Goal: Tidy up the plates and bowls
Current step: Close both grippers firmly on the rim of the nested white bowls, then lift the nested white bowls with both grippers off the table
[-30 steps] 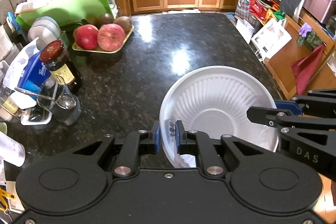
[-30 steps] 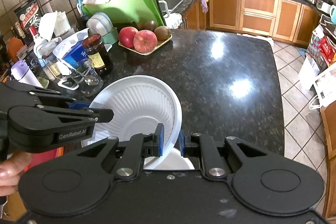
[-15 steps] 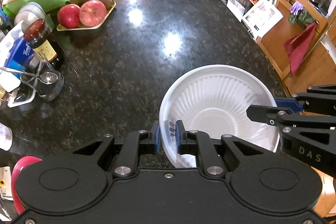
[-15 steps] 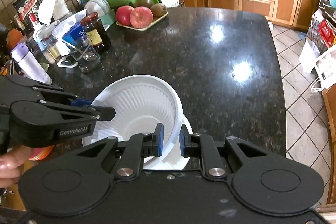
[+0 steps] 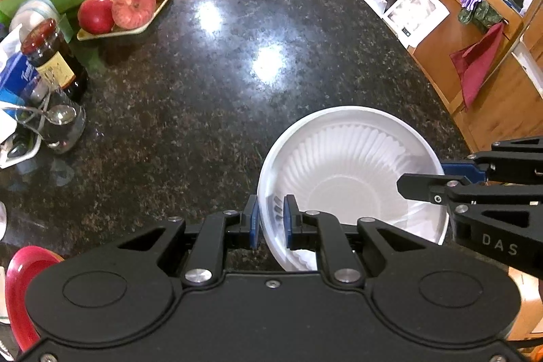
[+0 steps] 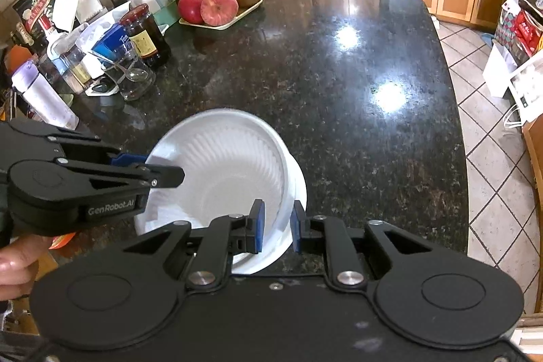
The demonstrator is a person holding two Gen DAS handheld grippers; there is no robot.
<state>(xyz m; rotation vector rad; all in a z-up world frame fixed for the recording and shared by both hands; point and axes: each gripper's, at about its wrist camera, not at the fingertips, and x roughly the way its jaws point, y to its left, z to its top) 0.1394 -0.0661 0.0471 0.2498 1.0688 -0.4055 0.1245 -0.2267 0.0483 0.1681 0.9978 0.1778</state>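
Note:
A white ribbed bowl [image 5: 349, 175] [image 6: 220, 168] hangs low over the dark granite counter [image 5: 210, 97], held by both grippers at opposite rims. My left gripper [image 5: 270, 214] [image 6: 152, 167] is shut on the bowl's left rim. My right gripper [image 6: 276, 224] [image 5: 437, 178] grips the right rim; its jaws are starting to open, with the rim still between the pads. A second white bowl [image 6: 299, 189] [image 5: 302, 260] sits right under the held one, its edge showing below. I cannot tell whether the two bowls touch.
A red plate [image 5: 18, 294] lies at the counter's near left edge. Jars, a glass with a spoon [image 6: 130, 78] and a fruit tray [image 6: 220, 12] crowd the left side. The counter's right edge [image 6: 458, 158] drops to a tiled floor. A hand [image 6: 15, 263] holds the left gripper.
Both grippers have come down toward the counter with the white bowl between them. The gap between the right gripper's pads looks slightly wider.

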